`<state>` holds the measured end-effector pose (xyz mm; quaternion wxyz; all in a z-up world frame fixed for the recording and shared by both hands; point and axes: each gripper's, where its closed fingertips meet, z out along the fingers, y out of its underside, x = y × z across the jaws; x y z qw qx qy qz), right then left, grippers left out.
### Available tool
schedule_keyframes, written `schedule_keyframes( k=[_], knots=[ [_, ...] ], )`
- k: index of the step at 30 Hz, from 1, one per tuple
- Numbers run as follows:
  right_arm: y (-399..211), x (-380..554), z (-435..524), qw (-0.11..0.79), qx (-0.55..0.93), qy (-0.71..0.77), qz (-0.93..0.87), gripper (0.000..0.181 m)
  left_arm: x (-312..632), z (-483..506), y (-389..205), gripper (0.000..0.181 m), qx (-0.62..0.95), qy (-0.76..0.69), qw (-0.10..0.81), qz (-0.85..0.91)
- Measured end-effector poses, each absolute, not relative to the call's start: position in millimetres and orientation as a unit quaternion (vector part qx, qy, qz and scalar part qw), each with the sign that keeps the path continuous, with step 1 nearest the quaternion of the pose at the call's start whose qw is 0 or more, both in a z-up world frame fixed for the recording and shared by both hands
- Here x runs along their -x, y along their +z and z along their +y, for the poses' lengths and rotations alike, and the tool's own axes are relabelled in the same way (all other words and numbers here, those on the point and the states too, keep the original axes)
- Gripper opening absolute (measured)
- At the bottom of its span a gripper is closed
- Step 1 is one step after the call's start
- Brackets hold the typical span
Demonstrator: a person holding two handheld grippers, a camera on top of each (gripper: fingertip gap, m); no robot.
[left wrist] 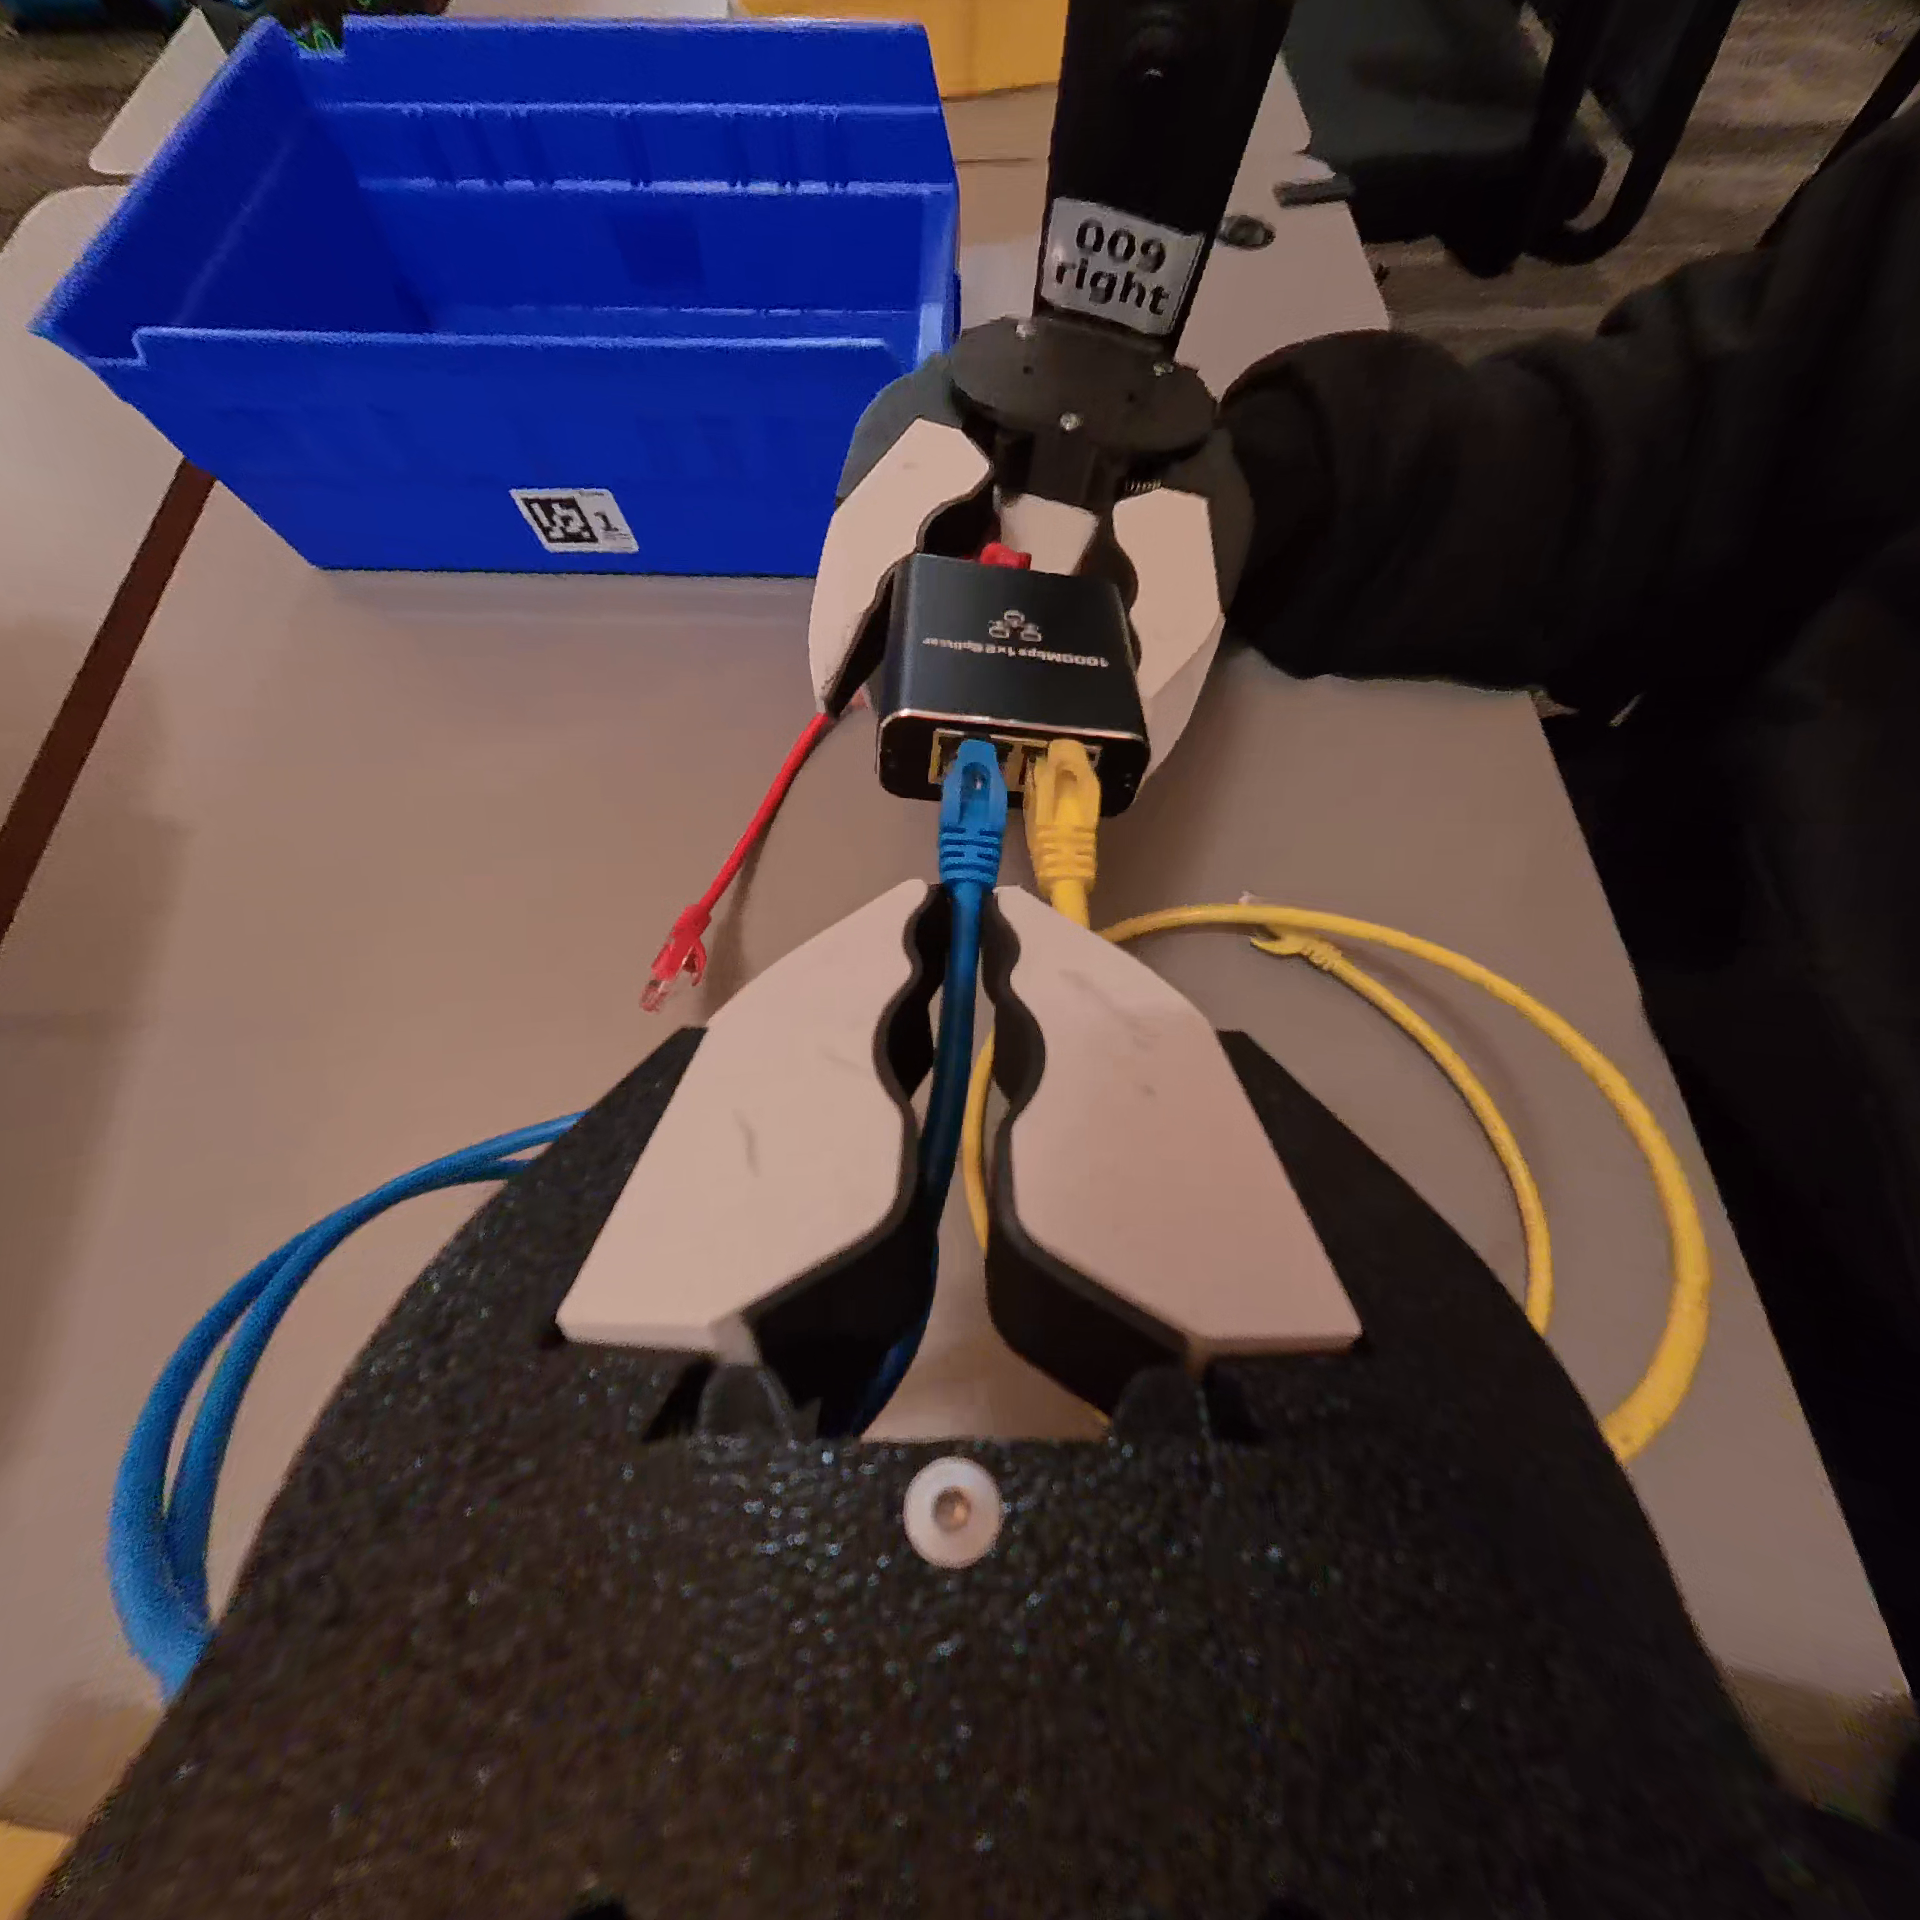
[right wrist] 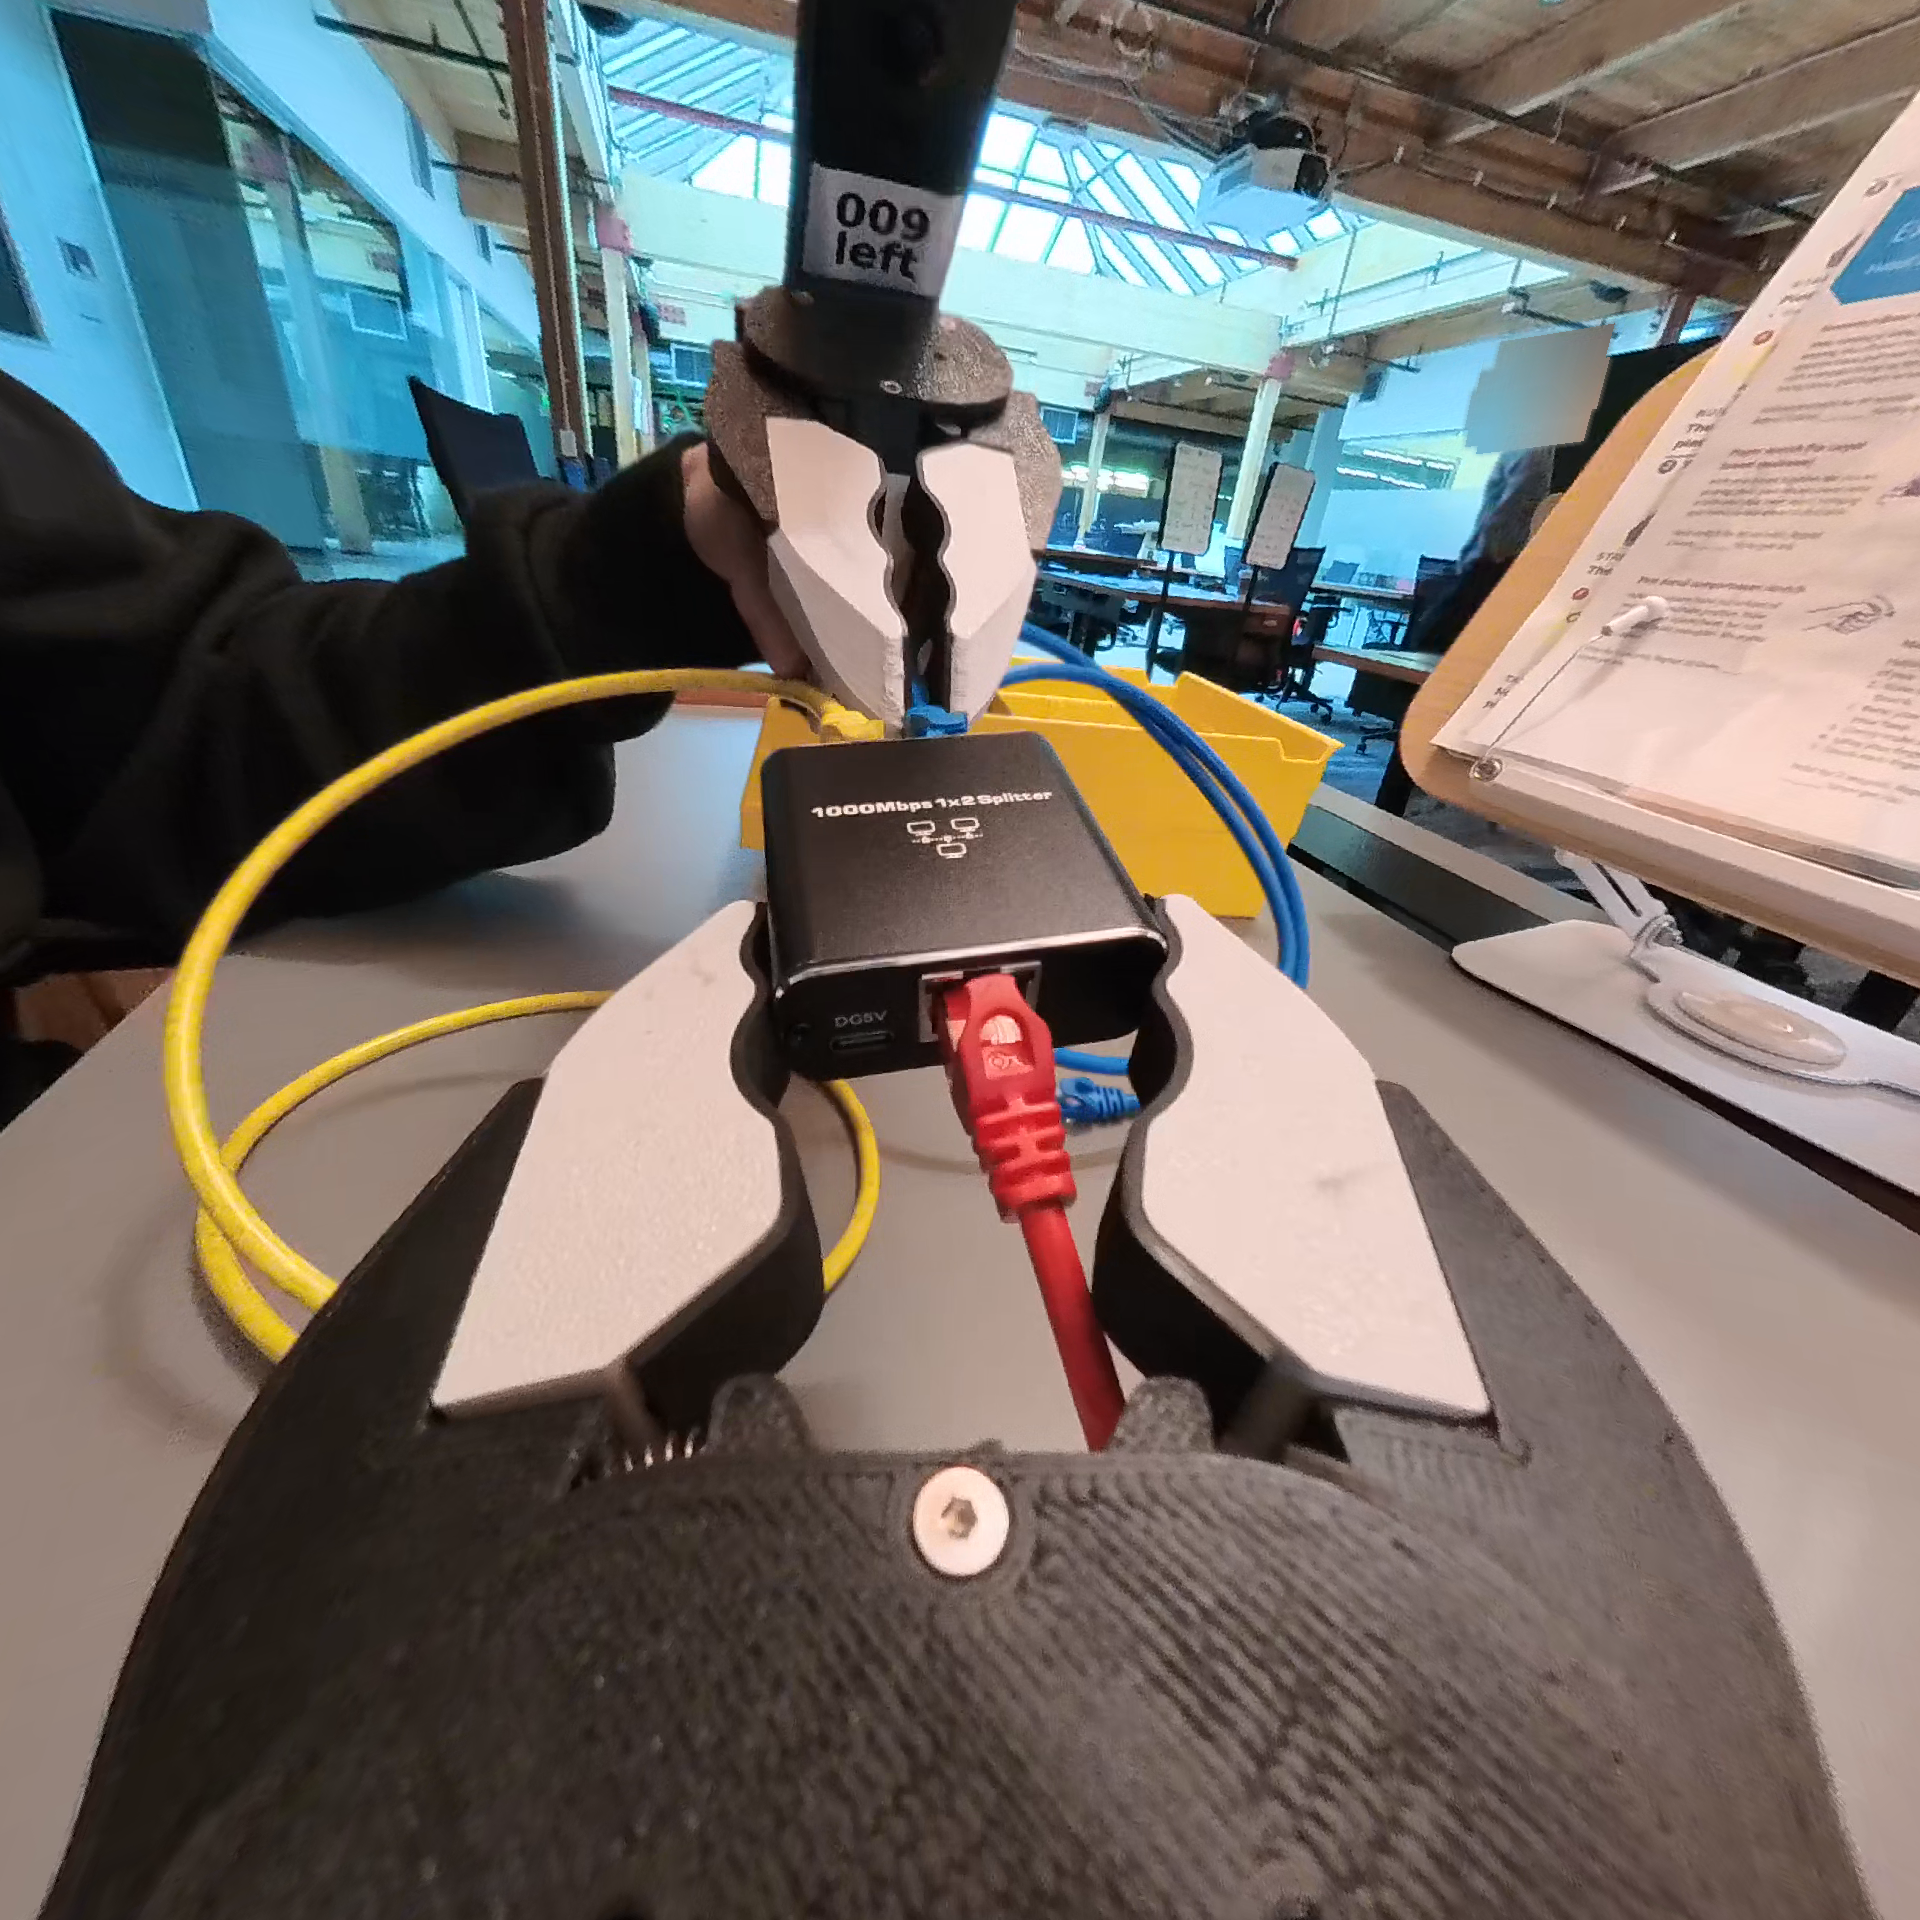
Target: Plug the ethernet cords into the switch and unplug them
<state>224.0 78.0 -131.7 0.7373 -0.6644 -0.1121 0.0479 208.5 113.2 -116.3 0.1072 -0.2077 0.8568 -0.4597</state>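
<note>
Item: switch (right wrist: 940,883), one, black box. Held clamped across its sides by the right gripper (right wrist: 956,997), raised just above the table (left wrist: 416,831).

Cords, three:
- blue cord (left wrist: 966,997), seated in the port on the switch face turned toward the left gripper (left wrist: 951,914);
- yellow cord (left wrist: 1065,821), seated beside it on the same face;
- red cord (right wrist: 1013,1112), seated in the opposite face, trailing back between the right gripper's fingers.

Left gripper: closed on the blue cord just behind its plug boot.

Key relation: the blue plug lies straight ahead of the left gripper, its long axis in line with the fingers and the port. Pulling it likely means a straight draw back, the right gripper bracing.

Bins, two: blue bin (left wrist: 520,312), yellow bin (right wrist: 1174,769). Document stand (right wrist: 1714,520), one.
</note>
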Motion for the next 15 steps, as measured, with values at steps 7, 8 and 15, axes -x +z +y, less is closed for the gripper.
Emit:
schedule_keyframes(
  k=[7, 8, 15],
  knots=[
    [-133, -220, 80, 0.731, 0.669, 0.061, -0.12, 0.066, -204, 112, -118, 0.005, 0.207, -0.45, 0.093, 0.864],
    [-135, -218, 80, 0.727, 0.673, 0.061, -0.125, 0.066, -202, 111, -118, 0.006, 0.201, -0.45, 0.091, 0.865],
    [-127, -220, 74, 0.747, 0.648, 0.074, -0.131, 0.066, -204, 103, -108, 0.006, 0.194, -0.478, 0.099, 0.851]
  ],
)
